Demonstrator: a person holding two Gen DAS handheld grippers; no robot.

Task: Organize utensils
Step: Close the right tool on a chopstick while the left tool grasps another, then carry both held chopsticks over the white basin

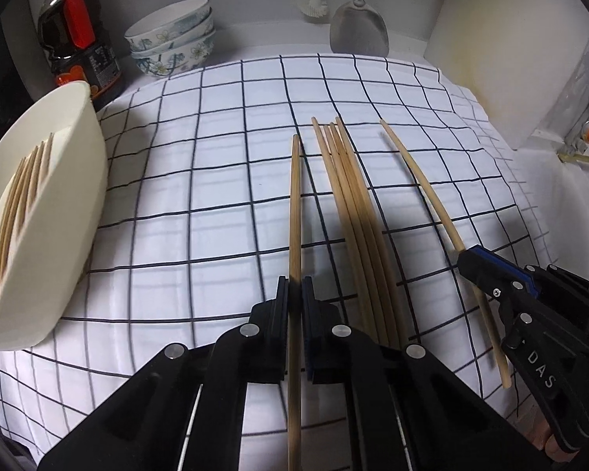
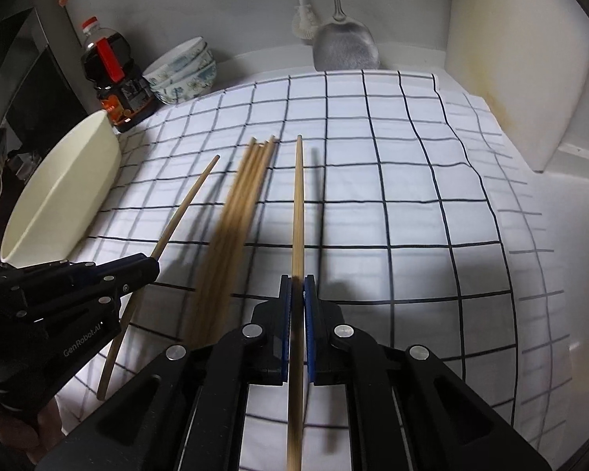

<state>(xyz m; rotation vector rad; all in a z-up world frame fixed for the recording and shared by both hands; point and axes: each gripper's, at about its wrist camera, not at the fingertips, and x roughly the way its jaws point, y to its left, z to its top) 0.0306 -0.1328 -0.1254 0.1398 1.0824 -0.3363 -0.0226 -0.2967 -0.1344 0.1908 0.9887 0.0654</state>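
My left gripper (image 1: 295,280) is shut on one bamboo chopstick (image 1: 295,212) and holds it above the checked cloth (image 1: 216,180). My right gripper (image 2: 297,278) is shut on another chopstick (image 2: 298,204). The right gripper also shows in the left wrist view (image 1: 465,259), the left gripper in the right wrist view (image 2: 153,265). A bundle of several loose chopsticks (image 1: 351,196) lies on the cloth between them; it also shows in the right wrist view (image 2: 239,204). A cream oval tray (image 1: 70,196) at the left holds several chopsticks (image 1: 19,196).
Stacked floral bowls (image 1: 176,37) and a dark sauce bottle (image 1: 74,39) stand at the back left. A metal spatula (image 1: 359,31) and a white brush (image 1: 314,0) hang on the back wall. A white wall panel (image 1: 502,47) borders the right.
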